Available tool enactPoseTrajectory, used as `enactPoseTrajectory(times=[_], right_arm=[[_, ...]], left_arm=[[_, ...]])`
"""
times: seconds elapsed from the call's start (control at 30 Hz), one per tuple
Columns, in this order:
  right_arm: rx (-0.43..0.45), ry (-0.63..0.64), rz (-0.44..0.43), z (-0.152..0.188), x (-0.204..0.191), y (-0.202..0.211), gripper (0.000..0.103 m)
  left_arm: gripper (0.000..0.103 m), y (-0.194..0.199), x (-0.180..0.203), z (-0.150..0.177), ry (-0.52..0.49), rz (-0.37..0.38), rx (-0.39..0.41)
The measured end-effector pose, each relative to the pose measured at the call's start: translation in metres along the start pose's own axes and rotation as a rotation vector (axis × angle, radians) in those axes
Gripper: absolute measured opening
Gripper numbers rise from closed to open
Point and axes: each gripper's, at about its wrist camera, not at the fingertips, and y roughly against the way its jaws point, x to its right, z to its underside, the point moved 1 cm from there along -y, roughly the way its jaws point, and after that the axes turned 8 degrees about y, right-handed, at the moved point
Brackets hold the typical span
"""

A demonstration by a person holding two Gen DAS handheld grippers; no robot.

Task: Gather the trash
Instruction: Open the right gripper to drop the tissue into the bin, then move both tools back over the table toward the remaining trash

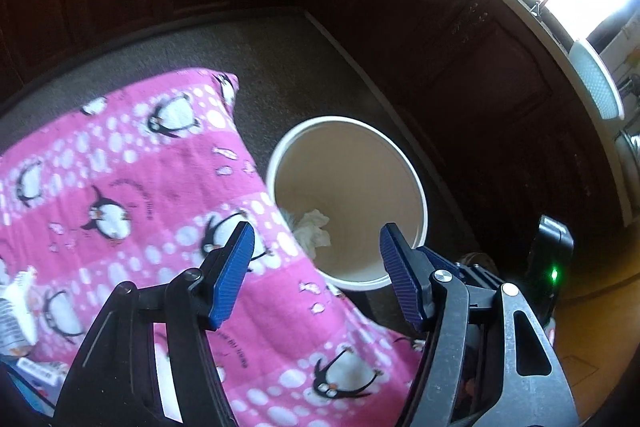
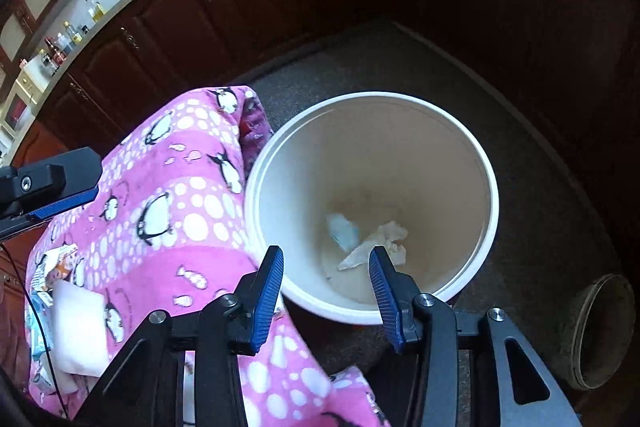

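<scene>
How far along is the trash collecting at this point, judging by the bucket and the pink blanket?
Done: a crumpled white tissue and a pale blue scrap lie at the bottom of the white bucket. In hand: nothing; the left tongs and right tongs both stand open and empty over the bucket. Left: a white pad and printed wrappers sit on the penguin blanket.

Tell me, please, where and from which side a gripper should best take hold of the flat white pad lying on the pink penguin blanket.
Probably grip the white pad at its near right edge, coming from above and the bucket side. It lies flat on the soft blanket, and wrappers crowd its far-left side.
</scene>
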Motion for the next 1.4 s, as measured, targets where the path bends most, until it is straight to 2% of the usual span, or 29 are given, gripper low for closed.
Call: enactPoseTrajectory(times=[0.13,0.4,0.6,0.7,0.8,0.87,1.13,1.4], right_arm=[[0.021,0.016,-0.005,0.0,-0.012,0.012,0.047],[0.052,0.054,-0.023,0.0,-0.041,0.038,0.048],[0.078,0.088,-0.044,0.0,-0.068,0.057,0.048],[0.104,0.113,-0.062,0.0,-0.085,0.069,0.048],[0.122,0.141,-0.08,0.002,-0.104,0.078,0.053],[0.134,0.157,-0.092,0.003,-0.116,0.084,0.056],[0.147,0.226,-0.126,0.01,-0.162,0.094,0.056],[0.145,0.268,-0.138,0.016,-0.189,0.095,0.057]], left_arm=[[0.064,0.016,-0.004,0.009,-0.022,-0.048,0.038],[0.064,0.048,-0.02,0.025,-0.075,-0.15,0.137],[0.064,0.08,-0.036,0.037,-0.072,-0.144,0.185],[0.064,0.097,-0.041,0.045,-0.082,-0.17,0.222],[0.064,0.111,-0.05,0.053,-0.086,-0.189,0.246],[0.064,0.119,-0.055,0.06,-0.083,-0.199,0.256],[0.064,0.148,-0.089,0.076,-0.047,-0.236,0.294],[0.064,0.167,-0.117,0.089,-0.003,-0.259,0.313]])
